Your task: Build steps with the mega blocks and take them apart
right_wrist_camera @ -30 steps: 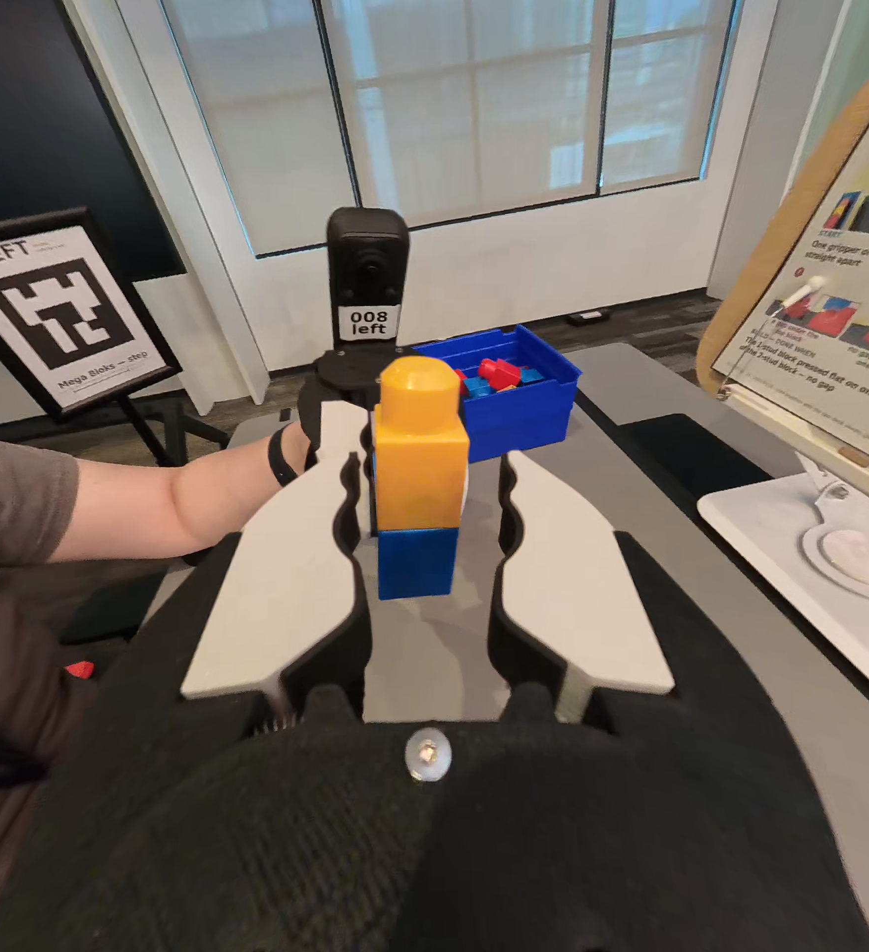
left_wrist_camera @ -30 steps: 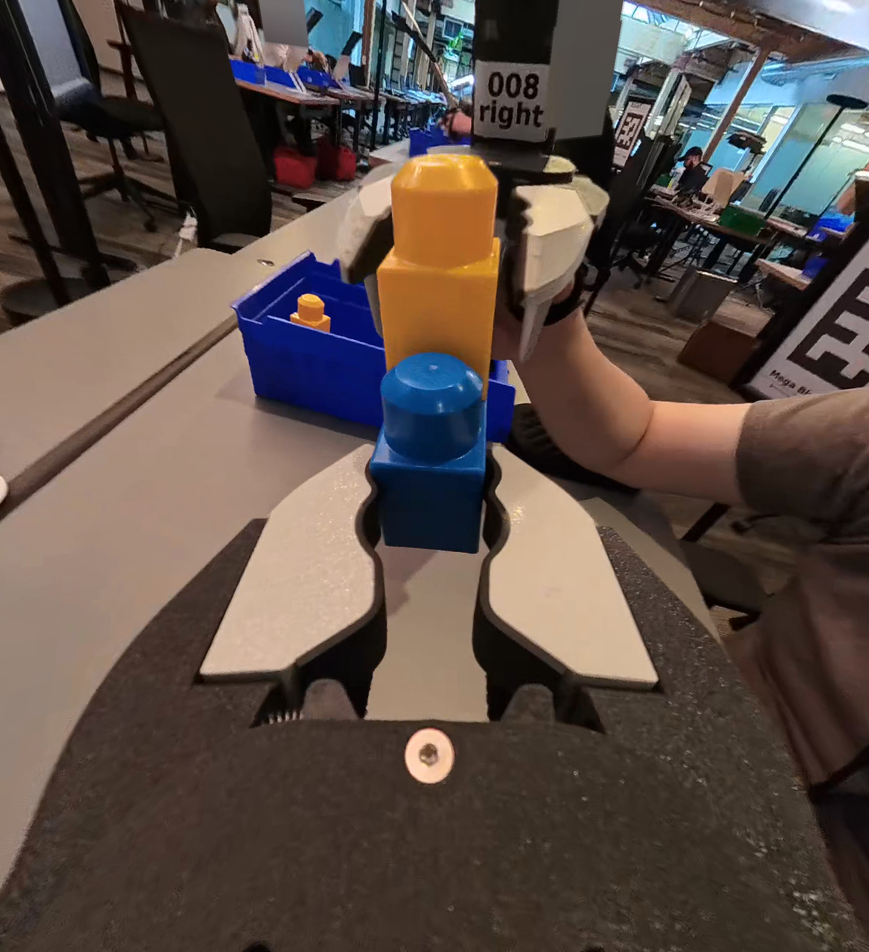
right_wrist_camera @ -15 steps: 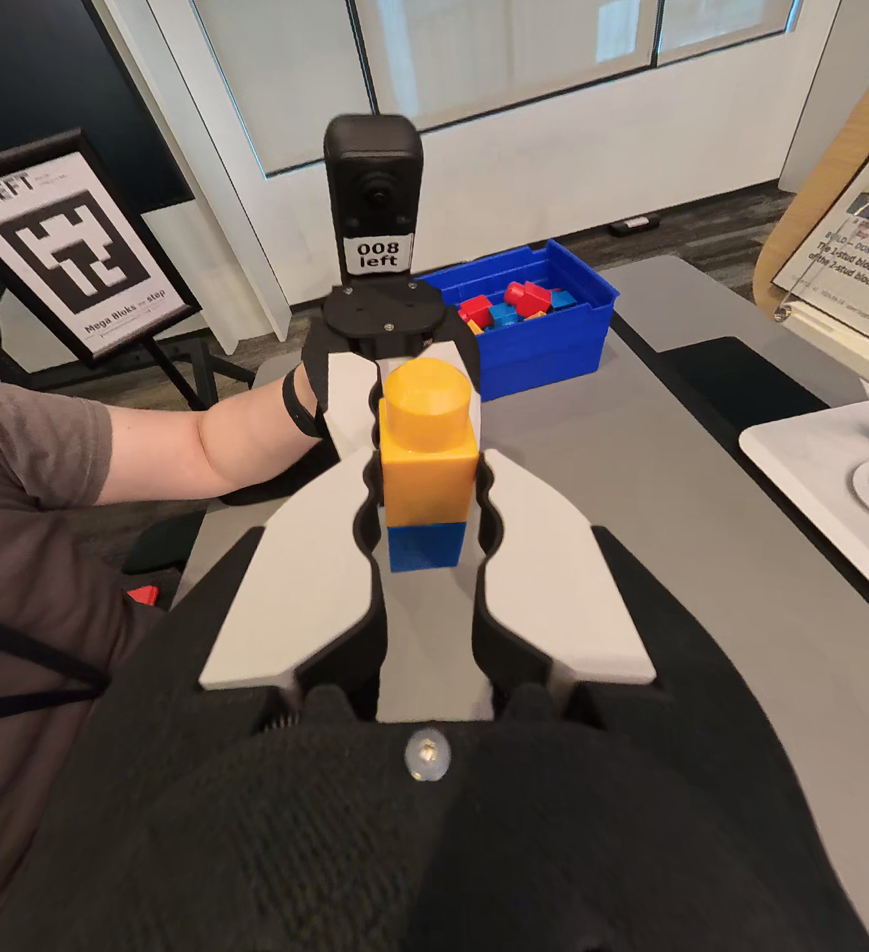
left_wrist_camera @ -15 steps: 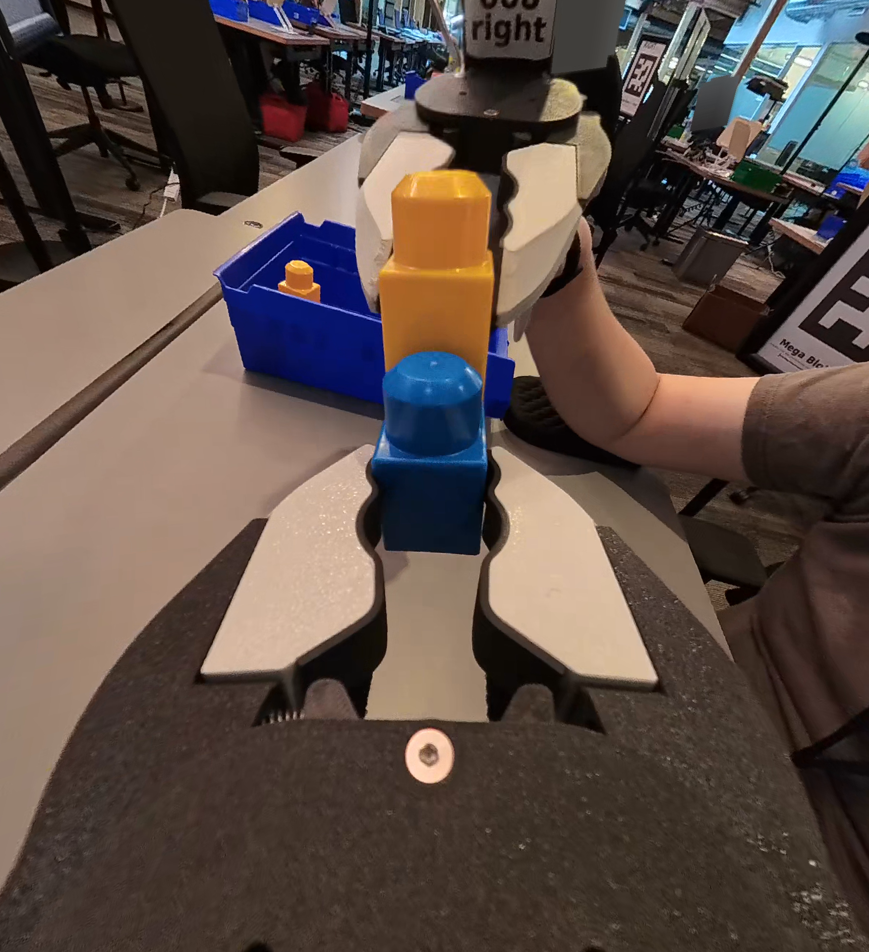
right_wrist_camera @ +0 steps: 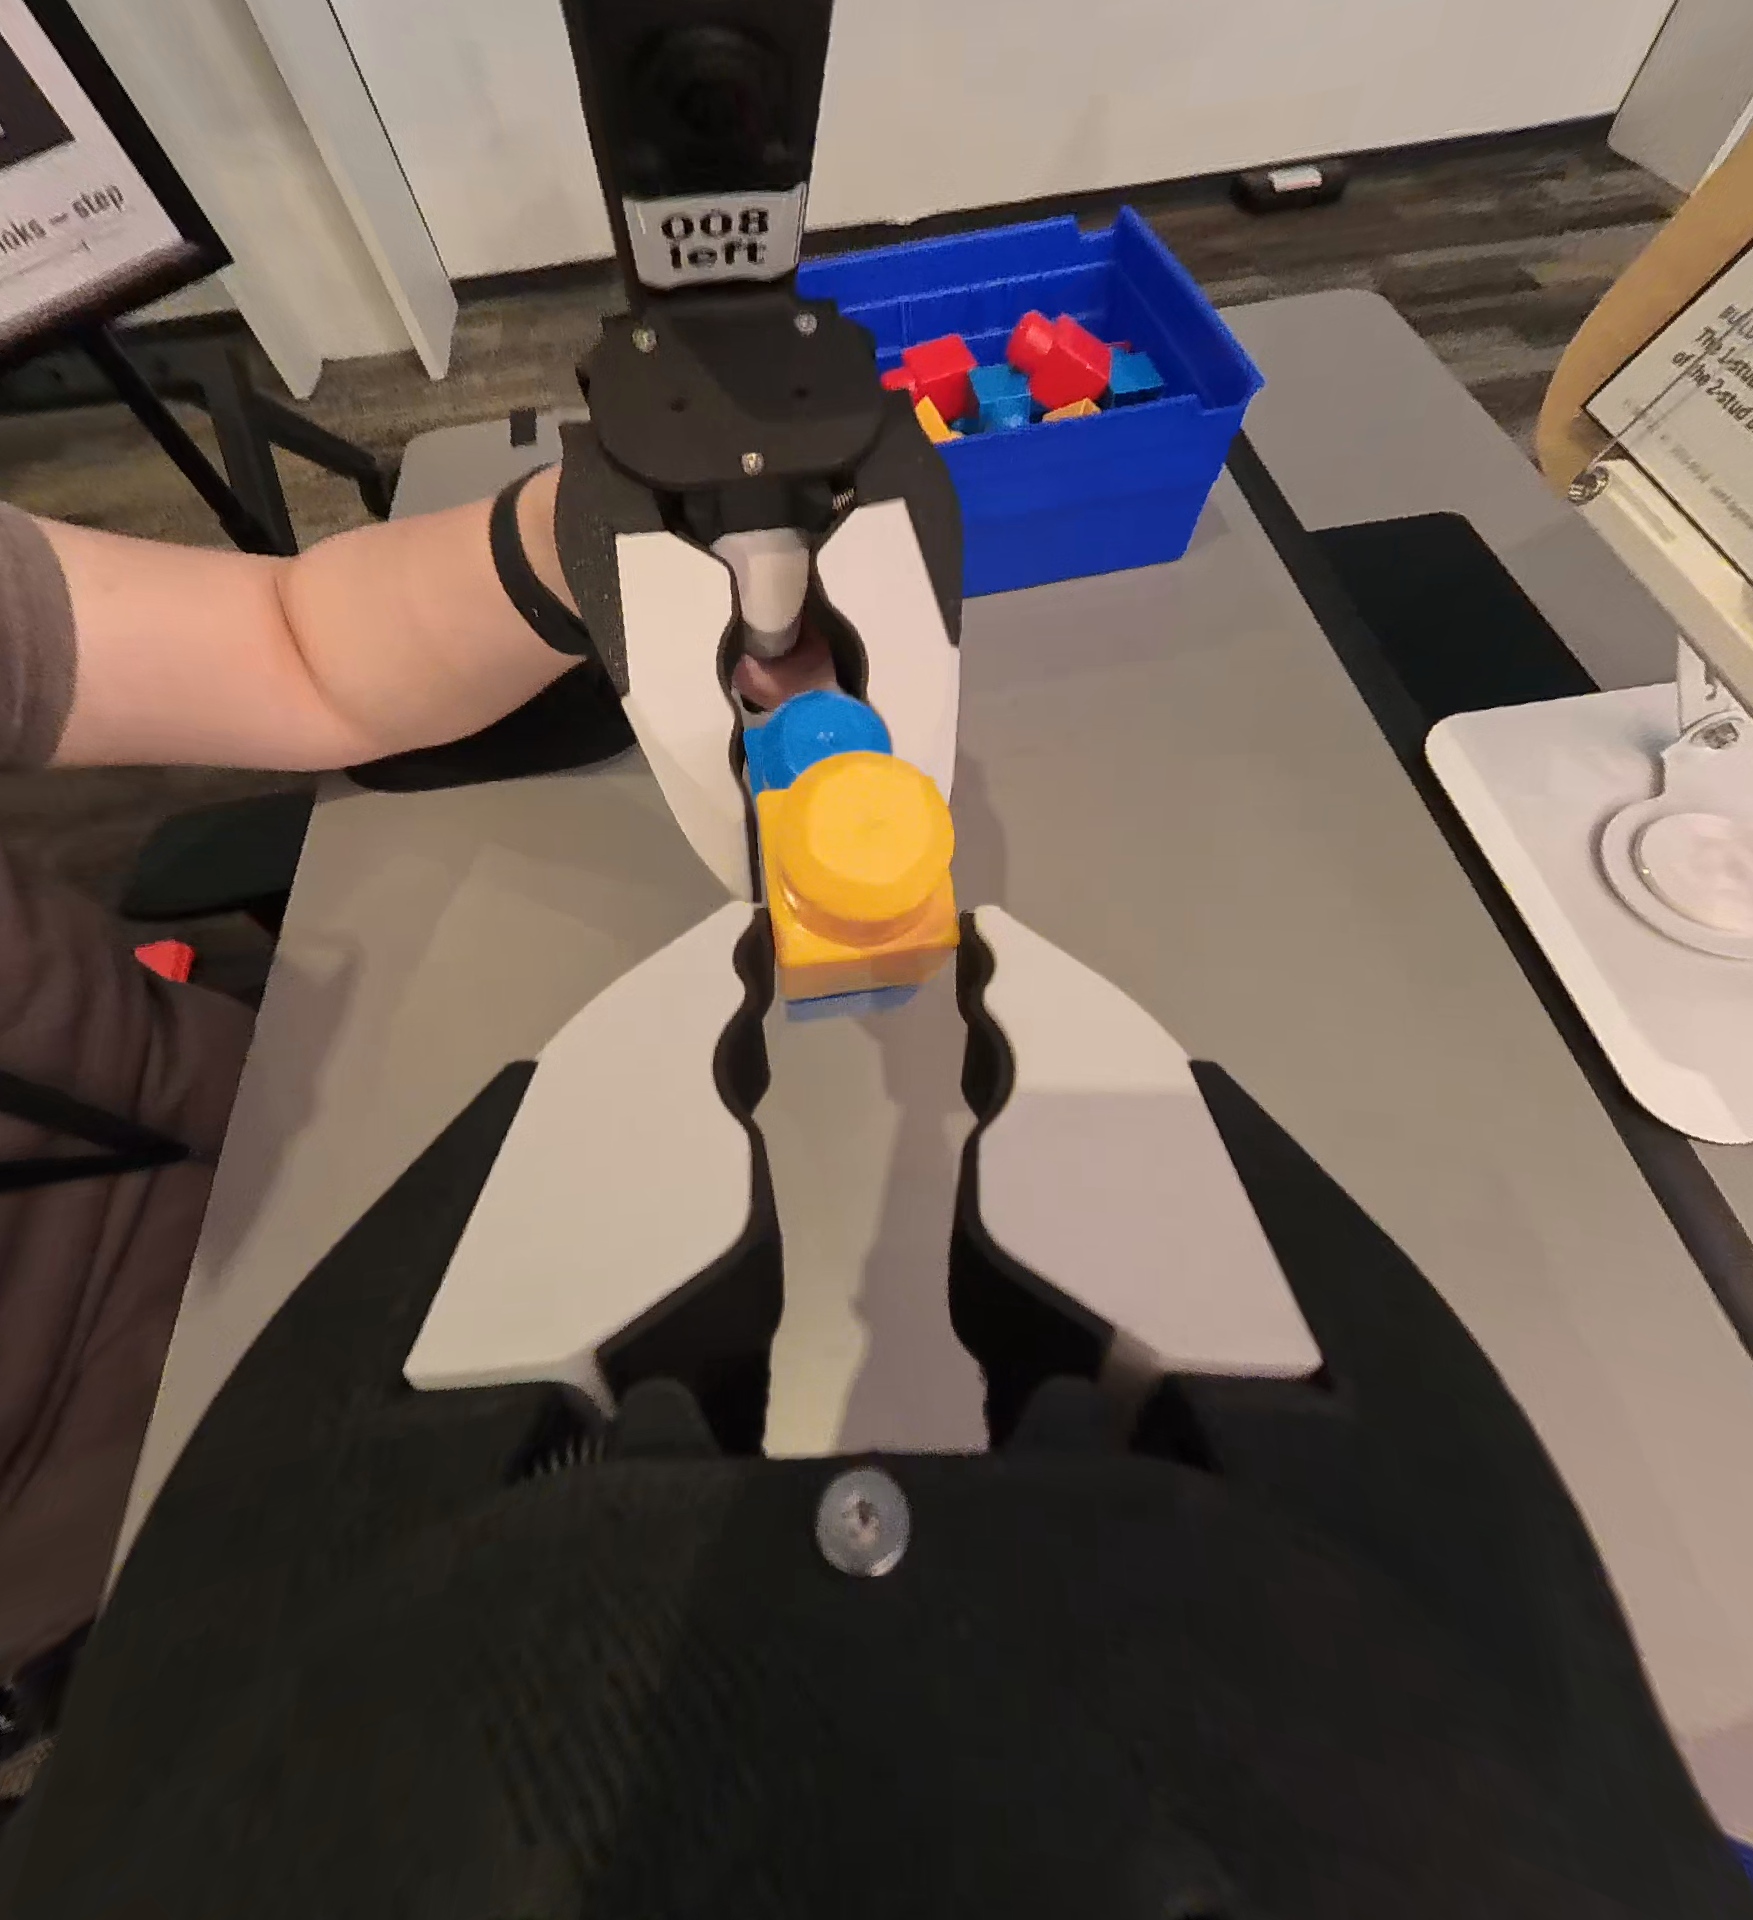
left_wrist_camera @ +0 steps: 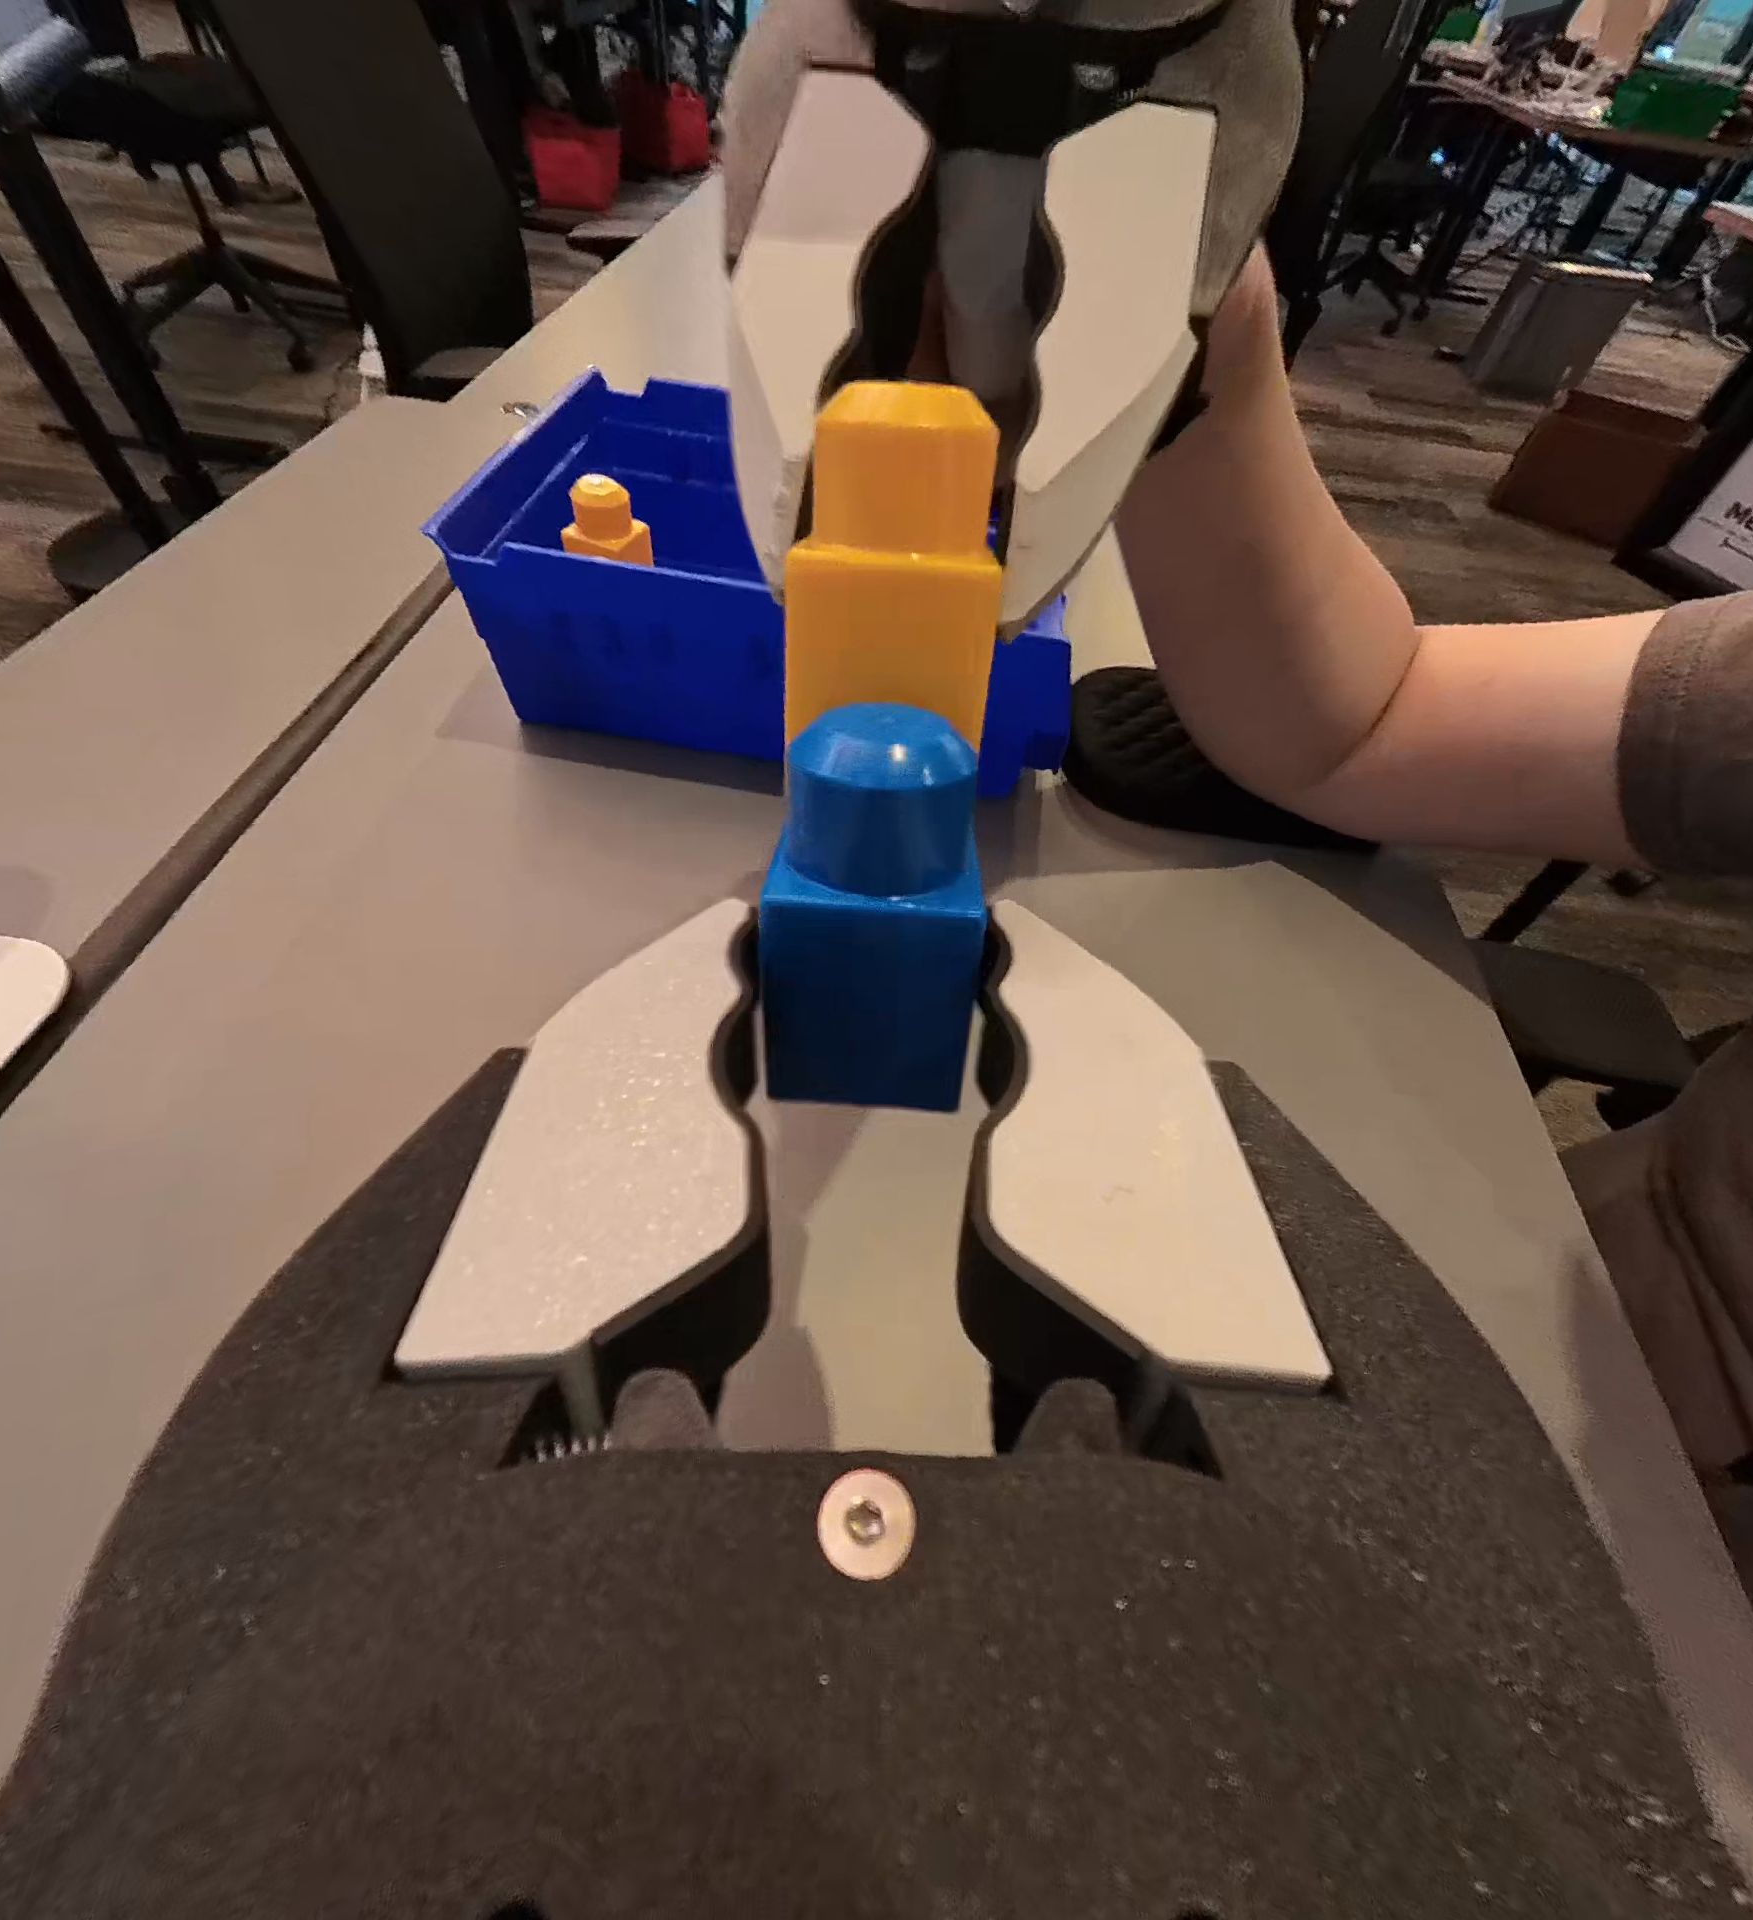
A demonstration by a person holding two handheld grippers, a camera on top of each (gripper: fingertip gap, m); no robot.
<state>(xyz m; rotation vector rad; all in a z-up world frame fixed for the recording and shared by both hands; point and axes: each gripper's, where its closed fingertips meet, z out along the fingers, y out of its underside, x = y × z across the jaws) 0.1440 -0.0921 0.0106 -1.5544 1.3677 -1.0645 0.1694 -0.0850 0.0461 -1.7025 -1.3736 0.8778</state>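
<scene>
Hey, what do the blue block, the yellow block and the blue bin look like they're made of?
Blue block: likely molded plastic, smooth and semi-glossy, with a small highlight on its stud. Yellow block: the same kind of plastic, satin, with crisp molded edges. Blue bin: rigid plastic by its thin walls, fairly matte.

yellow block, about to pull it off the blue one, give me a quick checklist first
1. Left gripper shut on blue block: ok.
2. Right gripper shut on yellow block: ok, but only the fingertips hold it.
3. Joint between yellow block and blue block already loosened: cannot tell.
4. Blue block resting flat on the table: cannot tell.
5. Blue bin standing apart from the stack: ok.
</scene>
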